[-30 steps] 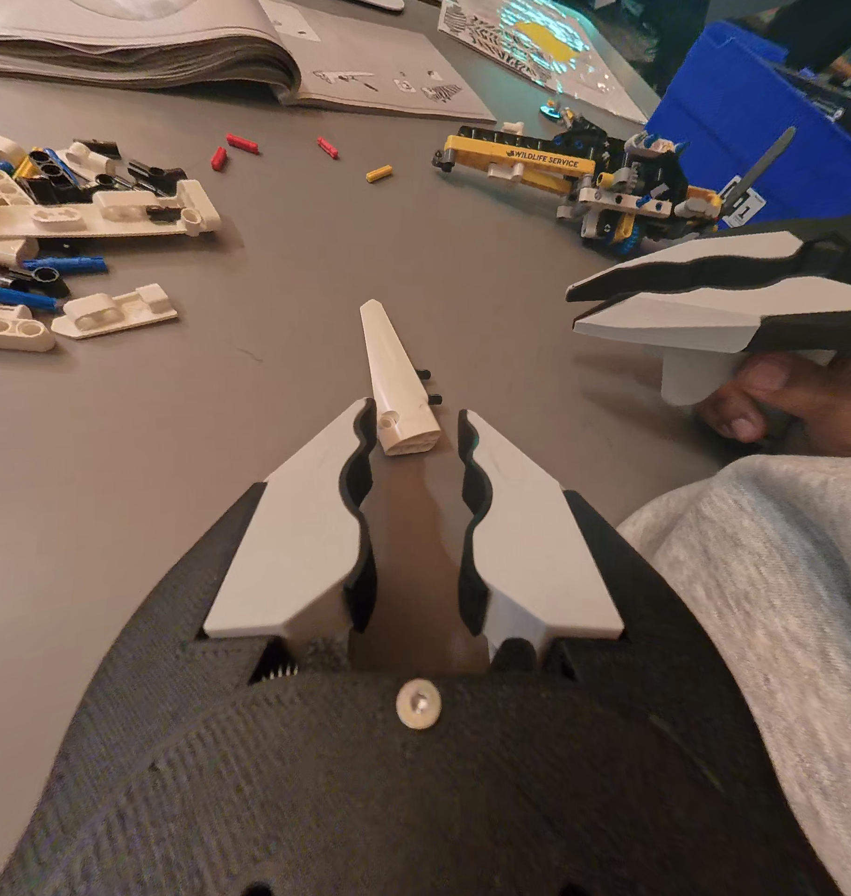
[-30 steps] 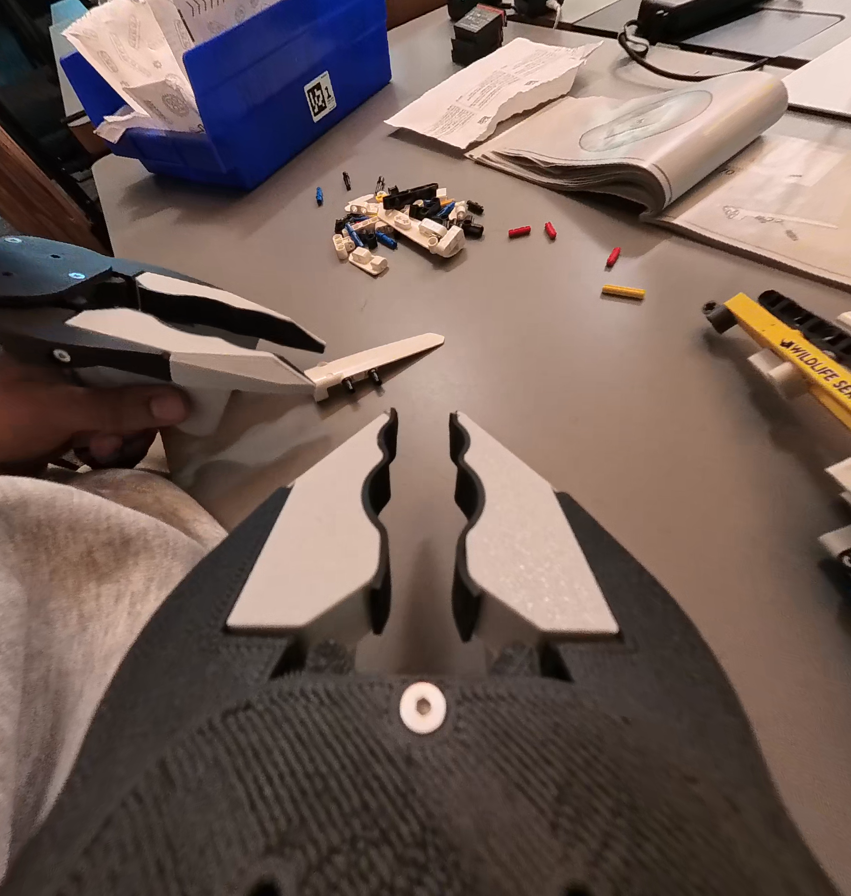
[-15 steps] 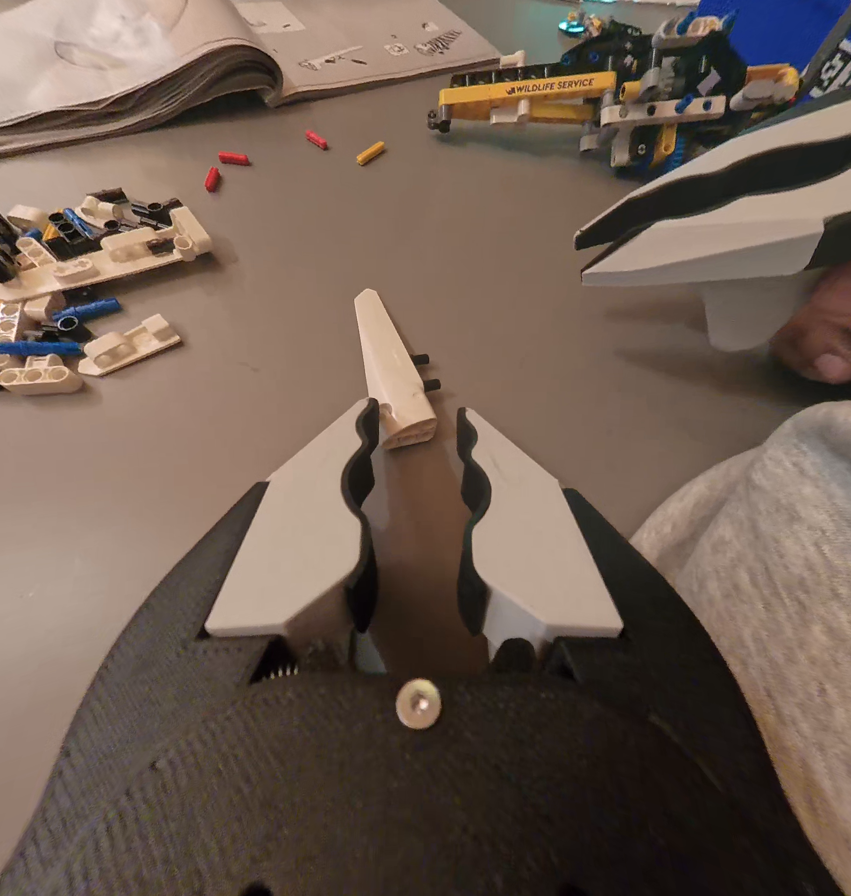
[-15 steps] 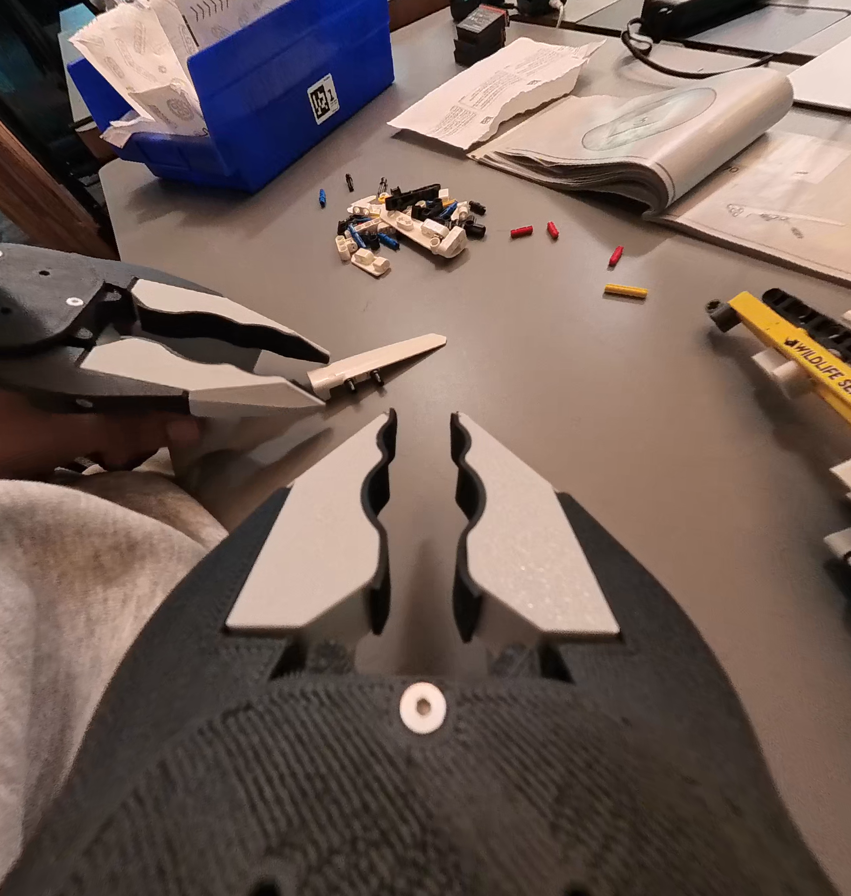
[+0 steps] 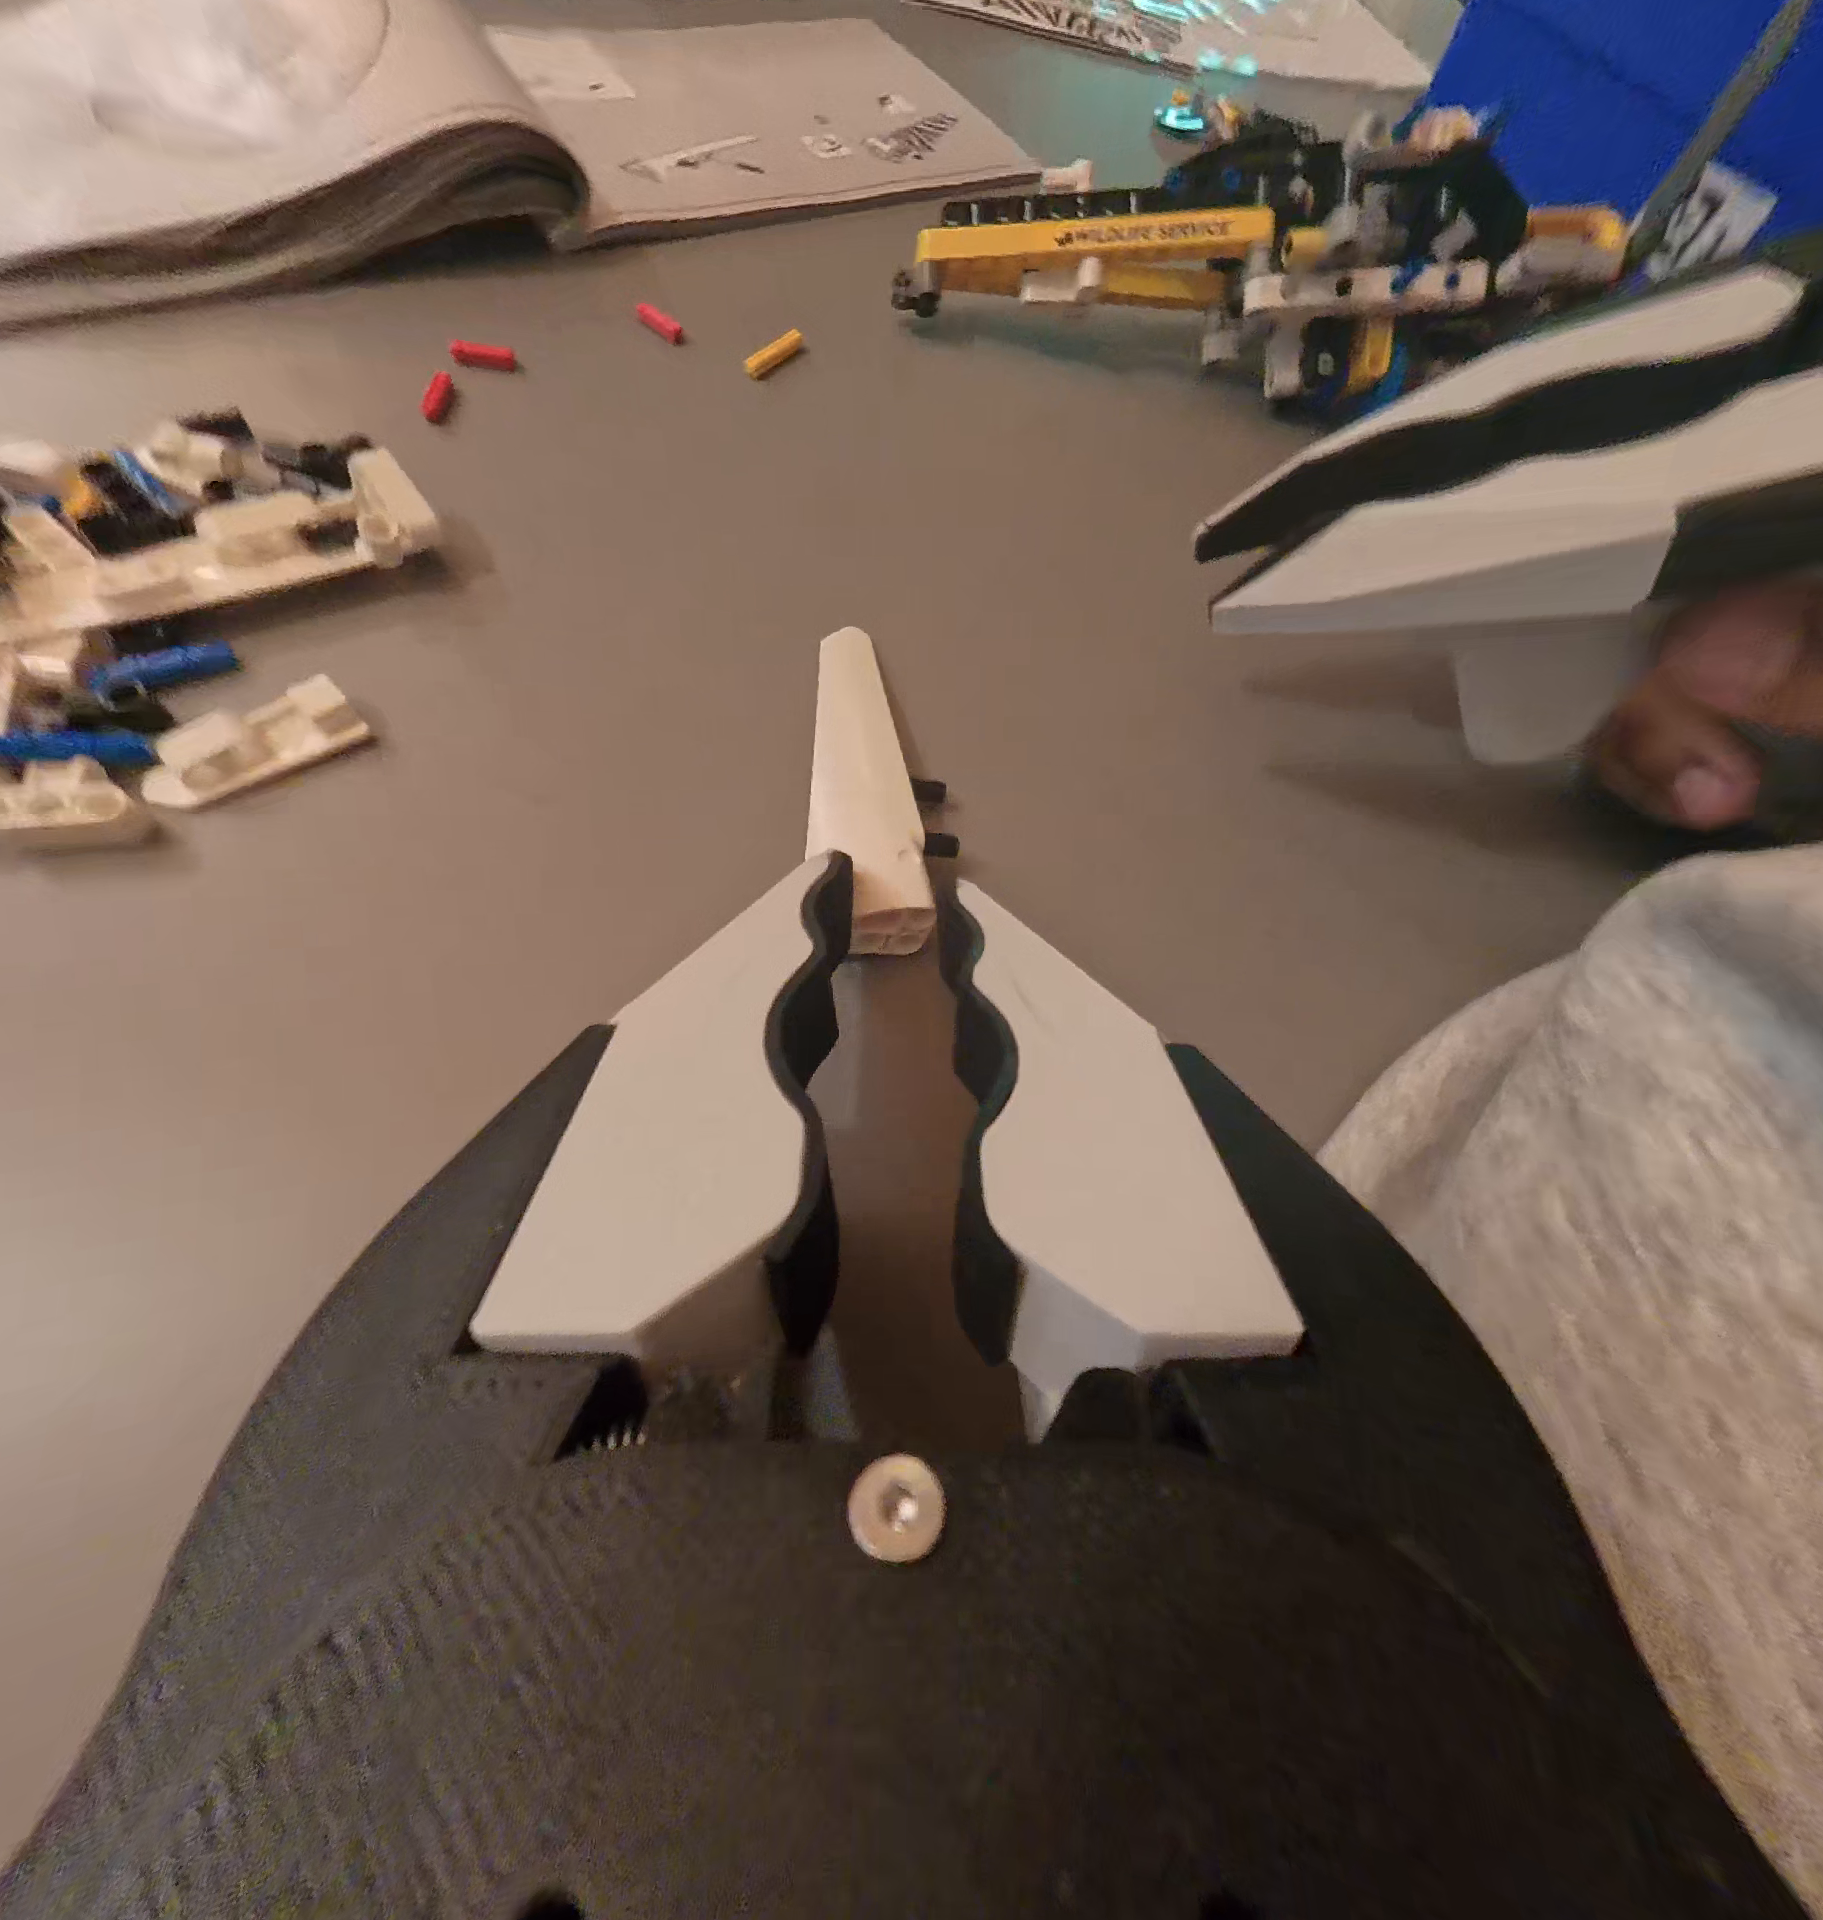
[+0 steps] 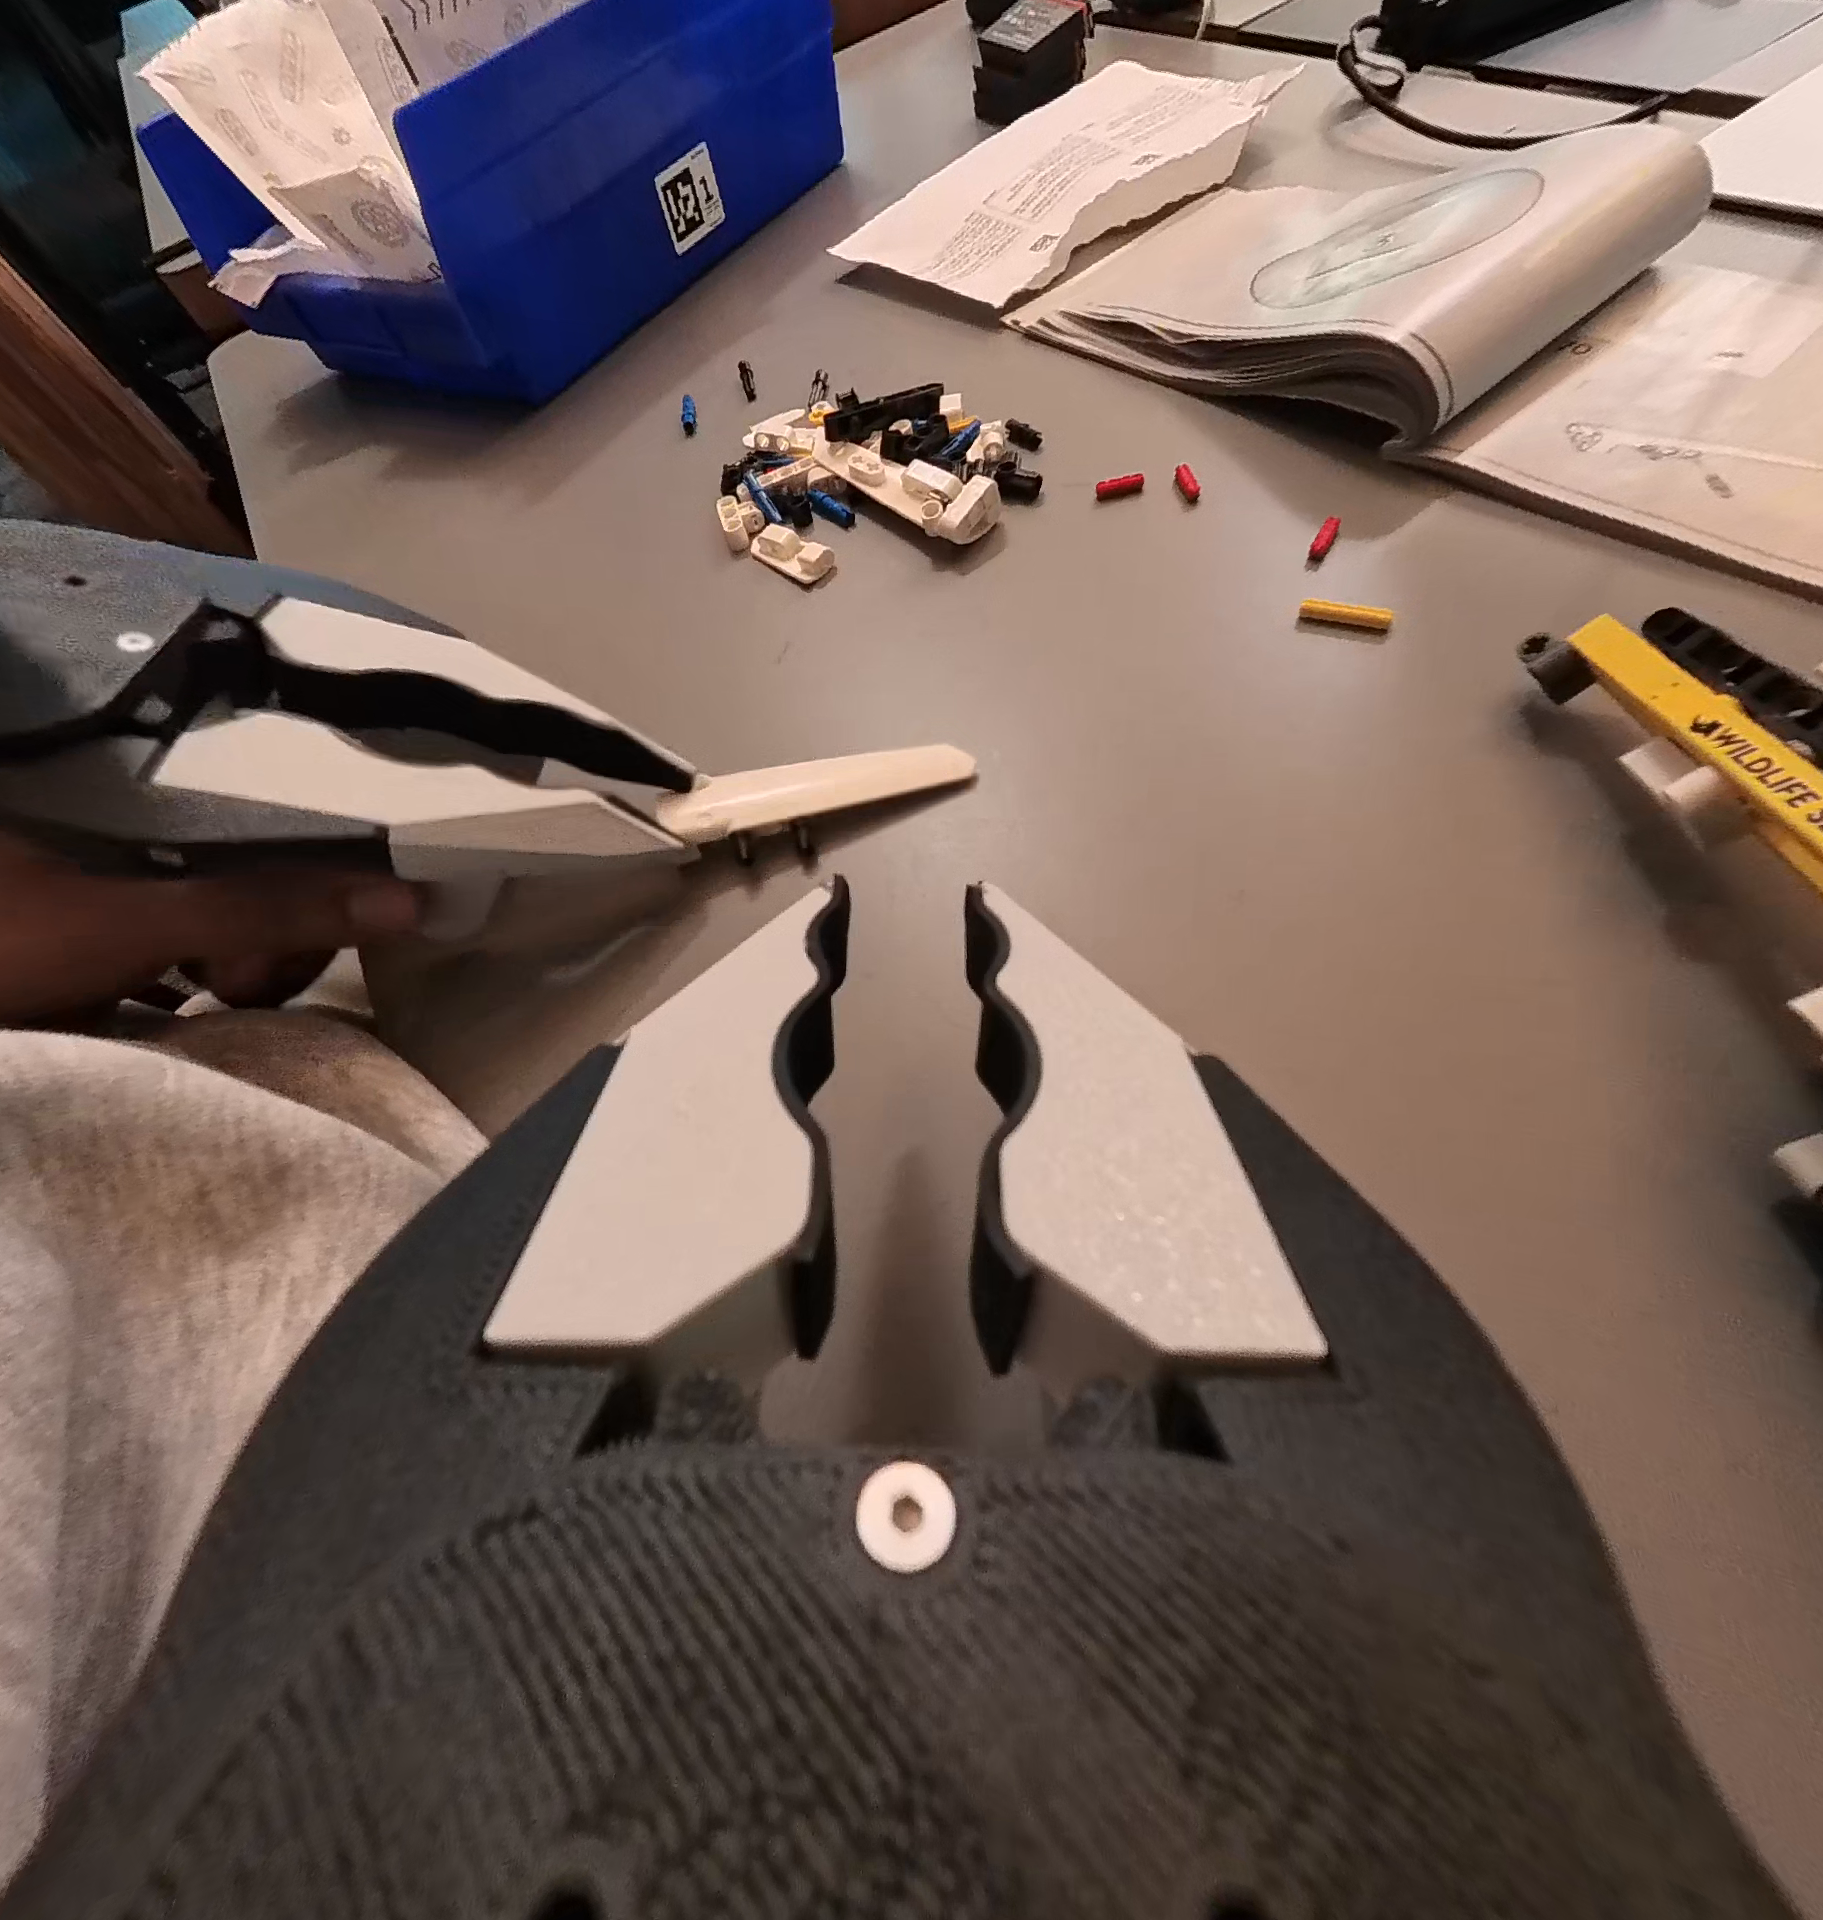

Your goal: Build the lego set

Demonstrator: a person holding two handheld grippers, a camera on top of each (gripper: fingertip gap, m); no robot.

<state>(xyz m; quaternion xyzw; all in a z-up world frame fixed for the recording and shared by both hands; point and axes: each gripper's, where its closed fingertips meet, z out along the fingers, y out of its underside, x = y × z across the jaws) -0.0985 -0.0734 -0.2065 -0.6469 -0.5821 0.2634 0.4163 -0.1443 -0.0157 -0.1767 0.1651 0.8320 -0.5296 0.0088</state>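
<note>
A long white tapered lego panel (image 5: 860,748) with two black pins on its side lies pointing away over the grey table (image 5: 471,1039). My left gripper (image 5: 891,894) is shut on its wide end. The right wrist view shows the same grip (image 6: 678,800), with the panel (image 6: 834,784) sticking out to the right. My right gripper (image 6: 902,899) is open and empty, just in front of the panel's pins. It also shows at the right of the left wrist view (image 5: 1213,571). The partly built yellow model (image 5: 1094,244) lies far right.
A pile of loose white, black and blue pieces (image 6: 876,468) lies ahead. Red pins (image 5: 483,355) and a yellow pin (image 6: 1343,613) are scattered near the open instruction booklet (image 6: 1406,281). A blue bin (image 6: 533,187) with paper stands at the far left corner. The gap from one gripper's tips to the other's is roughly 9 centimeters.
My left gripper has moved forward and closed on the wide end of the white panel, which earlier lay loose between its open fingers. The right gripper has barely moved.
</note>
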